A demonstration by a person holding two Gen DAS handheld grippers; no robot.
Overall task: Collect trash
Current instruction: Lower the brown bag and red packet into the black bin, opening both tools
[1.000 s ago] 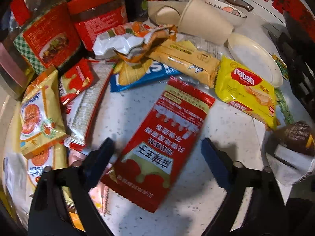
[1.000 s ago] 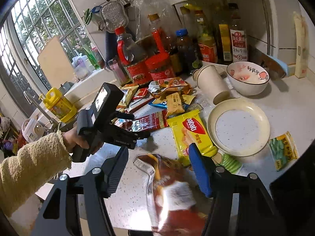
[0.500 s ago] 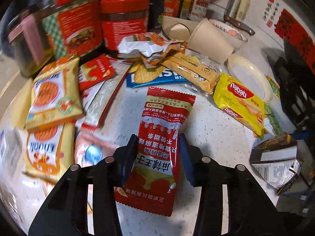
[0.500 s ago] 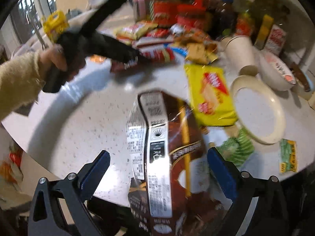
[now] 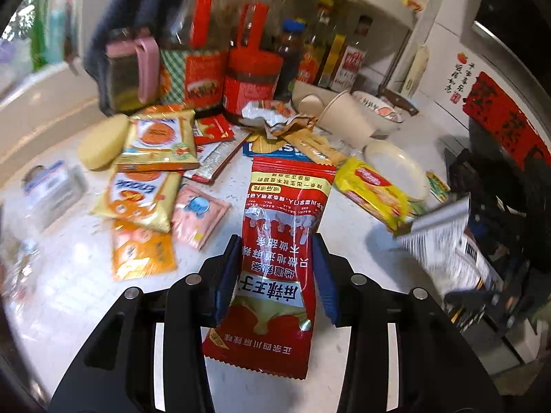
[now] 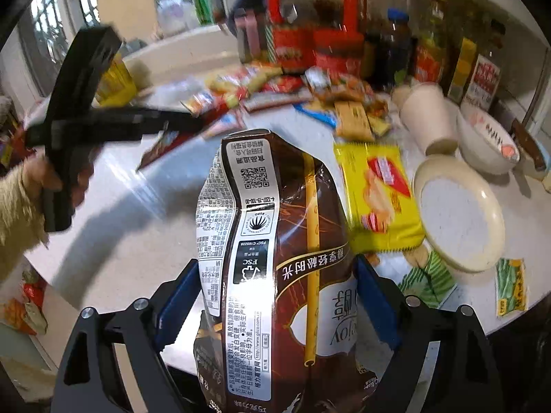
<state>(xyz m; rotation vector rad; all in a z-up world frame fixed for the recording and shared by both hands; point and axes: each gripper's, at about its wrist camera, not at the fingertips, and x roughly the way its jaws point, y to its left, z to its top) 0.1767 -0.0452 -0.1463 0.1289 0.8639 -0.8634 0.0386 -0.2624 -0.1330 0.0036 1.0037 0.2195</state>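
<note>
The red packet [image 5: 279, 268] is pinched in the left gripper's [image 5: 275, 272] jaws, lifted off the desk [image 5: 69, 275]. The brown box [image 6: 275, 258] sits between the right gripper's [image 6: 275, 303] jaws, which have just been closing against its sides, beside the yellow packet [image 6: 378, 192] and plate [image 6: 461, 213].

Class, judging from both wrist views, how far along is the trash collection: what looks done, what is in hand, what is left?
Done: nothing visibly binned. In hand: the left gripper pinches the red wrapper; the right gripper's jaws, just closing, flank the brown box. Left: the yellow wafer pack and the wrapper pile remain on the table.
</note>
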